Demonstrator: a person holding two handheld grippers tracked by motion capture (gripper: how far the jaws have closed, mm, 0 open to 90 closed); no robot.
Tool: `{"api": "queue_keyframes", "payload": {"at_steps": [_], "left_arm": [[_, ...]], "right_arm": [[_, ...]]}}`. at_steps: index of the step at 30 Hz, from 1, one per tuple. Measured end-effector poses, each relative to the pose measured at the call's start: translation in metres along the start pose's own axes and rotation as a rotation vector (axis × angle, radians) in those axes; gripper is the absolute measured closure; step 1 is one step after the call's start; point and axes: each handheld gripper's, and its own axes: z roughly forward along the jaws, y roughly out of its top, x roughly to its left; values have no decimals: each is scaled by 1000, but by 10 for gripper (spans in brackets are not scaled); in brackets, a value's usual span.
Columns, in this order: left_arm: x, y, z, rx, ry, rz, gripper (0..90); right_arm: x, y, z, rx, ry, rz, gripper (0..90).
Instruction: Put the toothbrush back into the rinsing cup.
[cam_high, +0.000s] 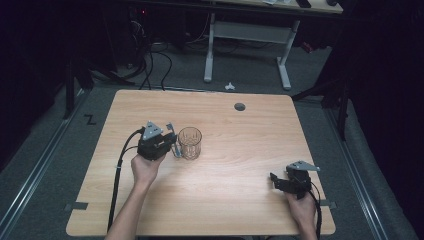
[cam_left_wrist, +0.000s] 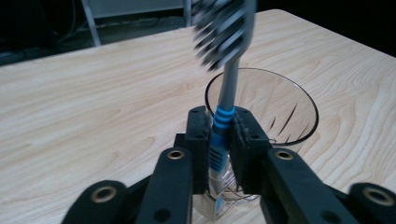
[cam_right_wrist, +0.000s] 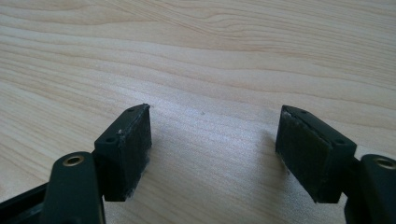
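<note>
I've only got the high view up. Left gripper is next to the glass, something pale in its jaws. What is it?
Observer: A toothbrush, clamped by its blue-banded handle in the left gripper, bristle head up.
Operator: Is it in the glass yet?
Observer: No. The handle's lower end sits on the near side of the glass, outside its wall; the glass looks empty.
Operator: And the right gripper, holding anything?
Observer: Nothing. The right gripper has its jaws wide apart, with bare table between them.

Light falls on the table (cam_high: 225, 200) amid dark surroundings; the toothbrush (cam_left_wrist: 223, 32) head is blurred.
</note>
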Motion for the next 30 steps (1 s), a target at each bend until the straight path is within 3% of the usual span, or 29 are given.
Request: {"api": "queue_keyframes", "payload": {"at_steps": [4,7,13,21,30], "left_arm": [[-2,-3,5,51,-8,-9,611],[-4,-1,3,47,-19,-17,546],[-4,-1,-2,62,-15,-17,487],[-1,-3,-18,-9,11,-65,429],[9,-9,-33,-26,28,-105,408]], "right_arm": [[0,0,0,0,0,0,270],[0,0,0,0,0,0,270],[0,0,0,0,0,0,269],[0,0,0,0,1,0,269],[0,0,0,1,-1,2,269]]}}
